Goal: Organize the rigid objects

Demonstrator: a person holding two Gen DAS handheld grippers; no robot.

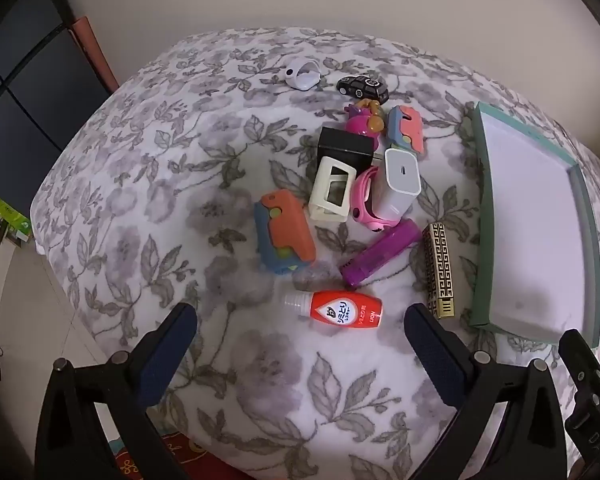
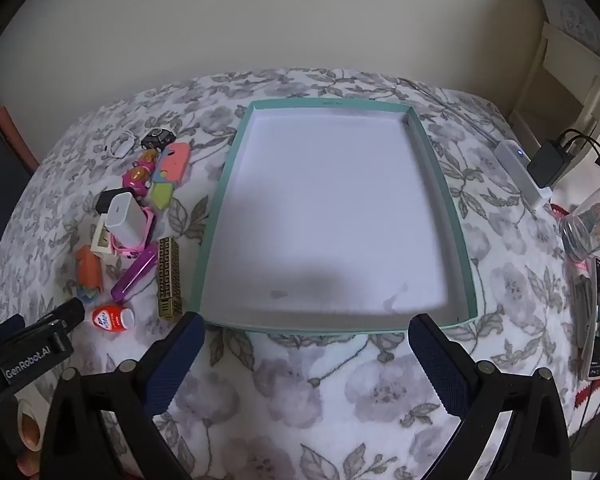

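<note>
I find the teal-rimmed tray (image 2: 456,216) lying flat on the floral cloth (image 2: 340,384), its white floor bare. In the right wrist view it fills the centre, straight ahead at 12 o'clock of my right gripper (image 2: 306,346).

The loose items lie in a cluster at 9 to 10 o'clock of the tray. Nearest its left rim lies the gold patterned bar (image 2: 169,276), just beside the purple tube (image 2: 135,272). At 7 o'clock of the bar lies the red bottle (image 1: 342,312) on its side. Further out I note the white charger (image 1: 400,180) resting on the pink toy car (image 1: 366,204), a cream frame (image 1: 332,192), a black cube (image 1: 344,146), two orange-and-blue blocks (image 1: 286,232), a black toy car (image 1: 362,86) and a white ring holder (image 1: 302,74).

My left gripper (image 1: 302,334) hangs over the cloth at 6 o'clock of the bottle. Both grippers stand fully spread, with nothing in their jaws.
</note>
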